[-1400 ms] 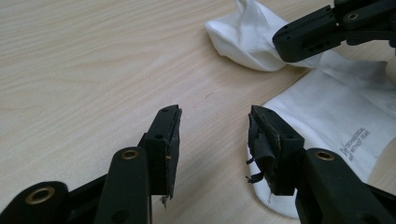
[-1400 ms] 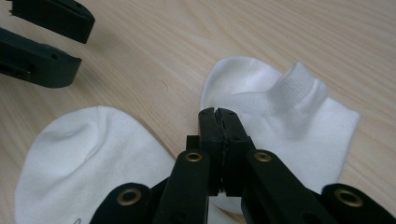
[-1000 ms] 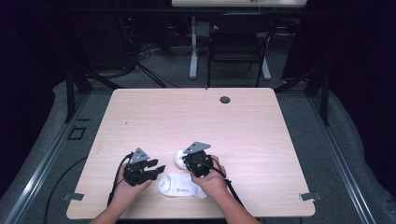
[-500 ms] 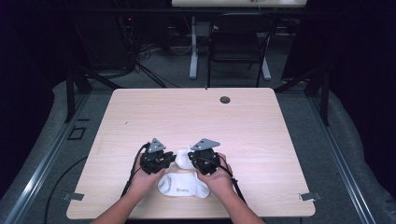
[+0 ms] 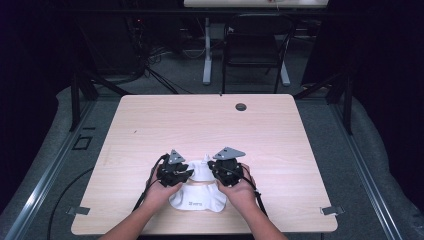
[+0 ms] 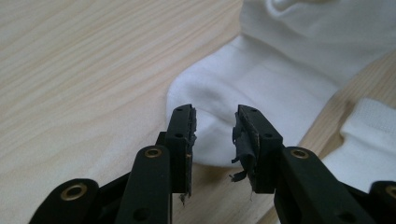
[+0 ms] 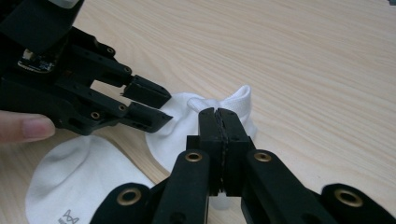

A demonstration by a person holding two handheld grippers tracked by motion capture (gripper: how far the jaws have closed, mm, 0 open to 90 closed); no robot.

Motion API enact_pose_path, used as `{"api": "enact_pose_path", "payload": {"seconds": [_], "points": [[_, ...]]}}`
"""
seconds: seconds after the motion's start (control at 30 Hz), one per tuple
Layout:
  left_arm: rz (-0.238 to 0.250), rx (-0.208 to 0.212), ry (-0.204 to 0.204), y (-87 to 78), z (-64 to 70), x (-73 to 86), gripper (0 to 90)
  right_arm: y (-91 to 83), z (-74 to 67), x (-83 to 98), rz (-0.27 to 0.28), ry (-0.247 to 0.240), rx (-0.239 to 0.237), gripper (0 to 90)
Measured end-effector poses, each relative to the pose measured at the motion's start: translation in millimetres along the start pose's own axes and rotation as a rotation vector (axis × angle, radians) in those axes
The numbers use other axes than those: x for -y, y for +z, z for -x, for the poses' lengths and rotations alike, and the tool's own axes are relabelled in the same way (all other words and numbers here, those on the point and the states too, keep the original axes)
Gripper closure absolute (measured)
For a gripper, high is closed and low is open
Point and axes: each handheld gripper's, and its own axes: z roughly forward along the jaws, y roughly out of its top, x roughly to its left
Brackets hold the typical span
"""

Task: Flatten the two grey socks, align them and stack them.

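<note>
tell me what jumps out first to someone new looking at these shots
Two white socks at the near edge of the wooden table draw the eye: the upper sock lies bunched between the hands, the flat sock nearer the person. The right claw is shut on the upper sock, and the left claw stands open at its edge.

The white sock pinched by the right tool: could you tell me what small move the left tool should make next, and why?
Probably ease the left tool forward and close it on the upper sock. Its jaws, just opening, stand apart at the sock's rounded edge with nothing pressed between them, while the right tool is shut on the sock's bunched fabric. A second sock lies flat nearby on the table.
</note>
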Motion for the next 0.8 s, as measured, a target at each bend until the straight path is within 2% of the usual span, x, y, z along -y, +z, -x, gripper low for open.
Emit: {"api": "enact_pose_path", "payload": {"seconds": [0.1, 0.2, 0.4, 0.6, 0.7, 0.8], "points": [[-0.015, -0.001, -0.01, 0.5, -3.7, 3.6, 66.7, -2.3, 4.0, 2.0, 0.003, 0.014, 0.008, 90.0], [-0.008, 0.009, -0.025, 0.3, -5.8, 6.2, 65.8, -4.0, 8.1, 4.3, 0.003, 0.02, 0.017, 90.0], [-0.005, 0.013, -0.021, -0.8, -7.0, 8.4, 63.2, -6.3, 14.4, 8.5, -0.003, 0.027, 0.032, 90.0], [-0.003, 0.004, -0.021, -1.8, -8.2, 9.7, 63.2, -5.3, 24.5, 21.2, -0.02, 0.056, 0.06, 90.0], [0.004, 0.006, -0.034, -3.1, -9.7, 11.7, 63.3, -5.2, 29.2, 27.9, -0.03, 0.074, 0.076, 90.0], [0.006, 0.006, -0.036, -4.3, -11.2, 13.2, 63.4, -3.9, 34.4, 35.2, -0.057, 0.088, 0.098, 89.3]]}}
